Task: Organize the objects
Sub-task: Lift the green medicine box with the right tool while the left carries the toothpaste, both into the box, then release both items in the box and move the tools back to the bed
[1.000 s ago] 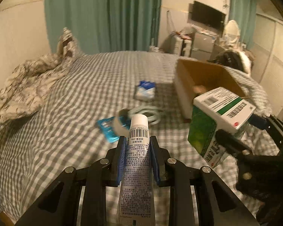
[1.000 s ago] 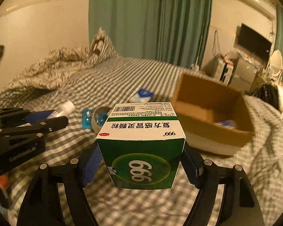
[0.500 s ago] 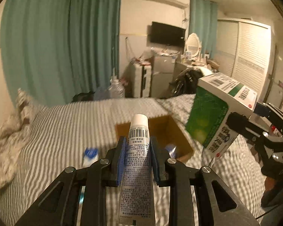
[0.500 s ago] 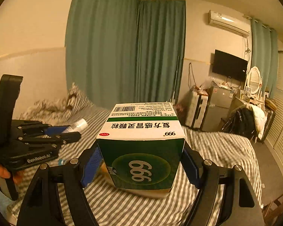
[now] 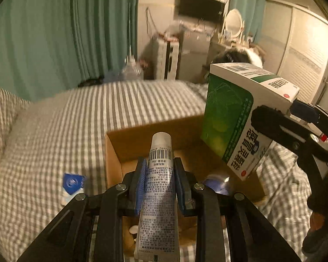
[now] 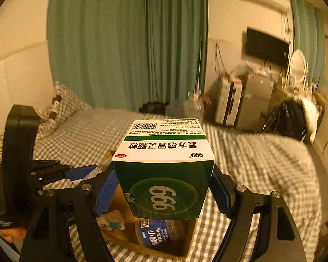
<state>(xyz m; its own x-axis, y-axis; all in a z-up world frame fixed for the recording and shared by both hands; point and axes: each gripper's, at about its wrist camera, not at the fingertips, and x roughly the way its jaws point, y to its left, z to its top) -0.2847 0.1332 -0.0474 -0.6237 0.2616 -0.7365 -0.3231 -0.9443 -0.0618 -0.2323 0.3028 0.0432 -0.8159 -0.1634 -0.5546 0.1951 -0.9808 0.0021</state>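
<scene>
My left gripper [image 5: 160,170] is shut on a white tube [image 5: 158,196] with a barcode and holds it over the open cardboard box [image 5: 129,139] on the bed. My right gripper [image 6: 164,187] is shut on a green and white medicine carton [image 6: 164,168] and holds it above the same box [image 6: 190,235]. The carton shows at the right in the left wrist view [image 5: 240,118]. The left gripper shows at the left in the right wrist view [image 6: 76,174]. A blue-labelled jar [image 6: 155,233] and a small white item [image 6: 111,222] lie inside the box.
A blue and white packet [image 5: 72,183] lies on the checked bedspread [image 5: 54,131] left of the box. Green curtains [image 5: 65,32], a television [image 5: 199,6] and a cluttered dresser stand behind the bed. A pillow [image 6: 65,107] lies at the far left.
Both grippers have moved from beside the box to above it, still holding the tube and the carton. The views have tilted down so the box's inside now shows.
</scene>
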